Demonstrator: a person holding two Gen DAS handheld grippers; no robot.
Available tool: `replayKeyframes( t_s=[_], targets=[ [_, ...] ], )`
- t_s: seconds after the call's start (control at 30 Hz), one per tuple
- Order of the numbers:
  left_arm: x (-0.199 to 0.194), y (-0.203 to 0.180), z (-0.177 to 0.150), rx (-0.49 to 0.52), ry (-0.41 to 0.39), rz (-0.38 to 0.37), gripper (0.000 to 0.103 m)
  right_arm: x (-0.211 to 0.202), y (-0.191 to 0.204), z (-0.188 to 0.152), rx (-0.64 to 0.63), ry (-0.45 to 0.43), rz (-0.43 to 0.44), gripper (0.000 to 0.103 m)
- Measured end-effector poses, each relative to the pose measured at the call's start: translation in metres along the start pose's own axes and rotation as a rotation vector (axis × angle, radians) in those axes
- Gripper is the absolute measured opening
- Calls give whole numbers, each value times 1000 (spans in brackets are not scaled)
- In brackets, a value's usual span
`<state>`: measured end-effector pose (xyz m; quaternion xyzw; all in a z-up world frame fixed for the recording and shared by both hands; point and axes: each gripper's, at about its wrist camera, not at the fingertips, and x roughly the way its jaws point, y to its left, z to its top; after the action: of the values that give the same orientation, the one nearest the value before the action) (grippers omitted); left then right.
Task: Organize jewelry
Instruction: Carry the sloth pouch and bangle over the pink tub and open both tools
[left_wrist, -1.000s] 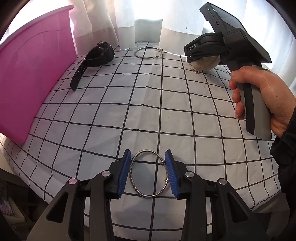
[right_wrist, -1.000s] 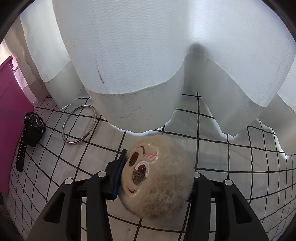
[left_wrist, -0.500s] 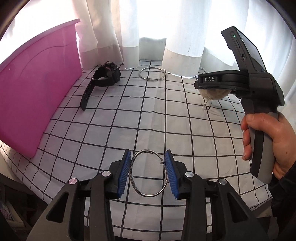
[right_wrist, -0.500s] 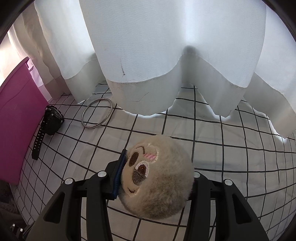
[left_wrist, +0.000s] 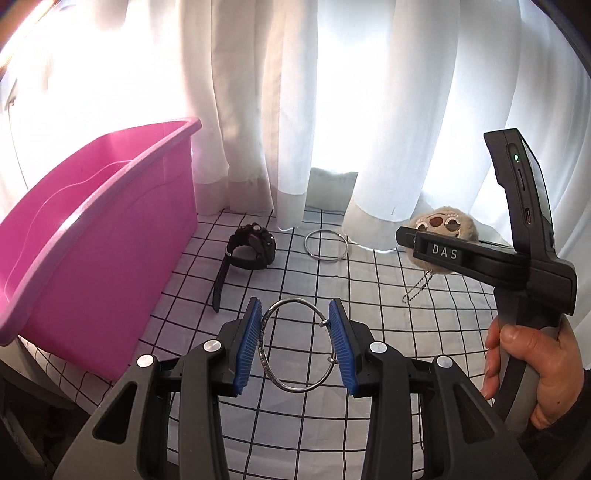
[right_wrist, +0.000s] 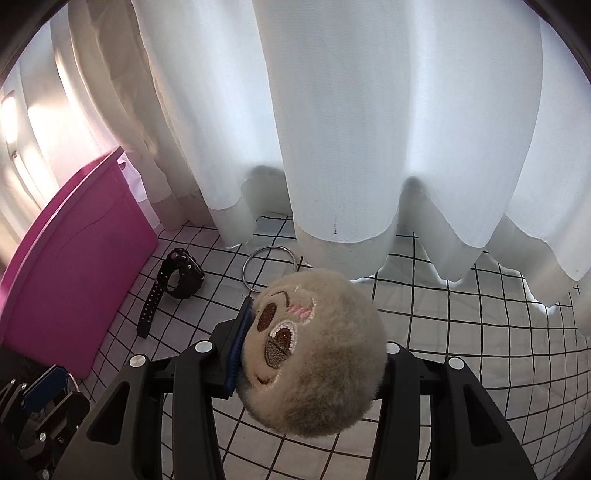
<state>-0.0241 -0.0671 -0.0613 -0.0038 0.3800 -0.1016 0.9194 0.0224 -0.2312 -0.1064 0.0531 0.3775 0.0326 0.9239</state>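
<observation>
Aloft, left gripper (left_wrist: 295, 349) jaws clamping silver bangle (left_wrist: 293, 347), right gripper (right_wrist: 314, 354) jaws squeezing plush keychain (right_wrist: 314, 354), pink bin (left_wrist: 92, 258) nearby

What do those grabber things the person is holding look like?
Each gripper is black, with two fingers lined by ribbed blue pads and silver bolts. The right gripper carries a white "DAS" label and a green light. A dark sleeve covers the wrist.

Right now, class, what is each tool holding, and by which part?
Left tool: silver bangle, pinched across its opposite sides. Right tool: plush face keychain, squeezed at its sides.
</observation>
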Motion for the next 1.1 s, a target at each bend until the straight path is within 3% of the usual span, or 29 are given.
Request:
replayKeyframes(
  t_s=[0.23, 0.4, 0.77, 0.97, 1.1],
  targets=[
    [-29, 23, 43, -34, -114, 9, 37, -22, 35, 38, -55, -68, 24, 45],
    [-47, 48, 71, -43, -141, 52, 37, -30, 64, 67, -91, -113, 59, 45],
    [-94, 129, 122, -102, -264, 159, 37, -35, 178, 126, -235, -189, 199, 45],
    [-102, 190, 134, -170, -282, 233, 37, -23, 246, 142, -309, -176, 282, 45],
    [-93, 234, 134, -238, -244, 275, 37, -4, 285, 144, -345, -125, 323, 45]
  ],
)
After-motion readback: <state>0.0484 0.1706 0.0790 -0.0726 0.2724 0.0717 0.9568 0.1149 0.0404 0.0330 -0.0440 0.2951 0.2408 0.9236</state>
